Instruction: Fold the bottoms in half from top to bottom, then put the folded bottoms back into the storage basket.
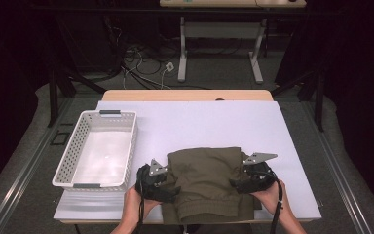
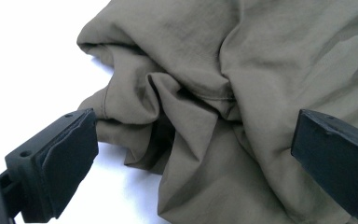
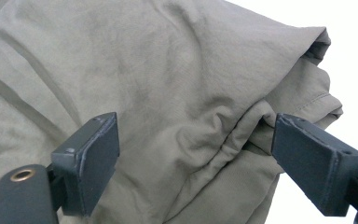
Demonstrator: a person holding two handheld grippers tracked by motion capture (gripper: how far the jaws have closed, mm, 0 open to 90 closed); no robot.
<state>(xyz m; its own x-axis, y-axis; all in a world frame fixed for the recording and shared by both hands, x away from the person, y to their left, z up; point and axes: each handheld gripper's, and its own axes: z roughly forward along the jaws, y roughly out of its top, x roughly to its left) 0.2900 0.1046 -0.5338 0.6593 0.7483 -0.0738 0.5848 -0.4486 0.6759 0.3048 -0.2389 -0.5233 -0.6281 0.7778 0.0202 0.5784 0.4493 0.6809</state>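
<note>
The left gripper (image 1: 168, 187), black with flat matte pads, has its jaws spread wide over the left edge of a folded olive-green garment of thin woven cloth (image 1: 209, 183), and no pad presses the fabric. In the left gripper view the cloth (image 2: 223, 93) bunches into soft creases with a stitched seam between the jaws. The right gripper (image 1: 241, 183) stands at the garment's right edge, its jaws likewise parted, with rumpled layered folds (image 3: 177, 107) between them. The garment lies as a rough rectangle on a smooth white table top (image 1: 214, 122), at its near edge. Left of the garment sits a white perforated plastic basket with grey handles (image 1: 73, 161), rectangular, its bare floor showing
</note>
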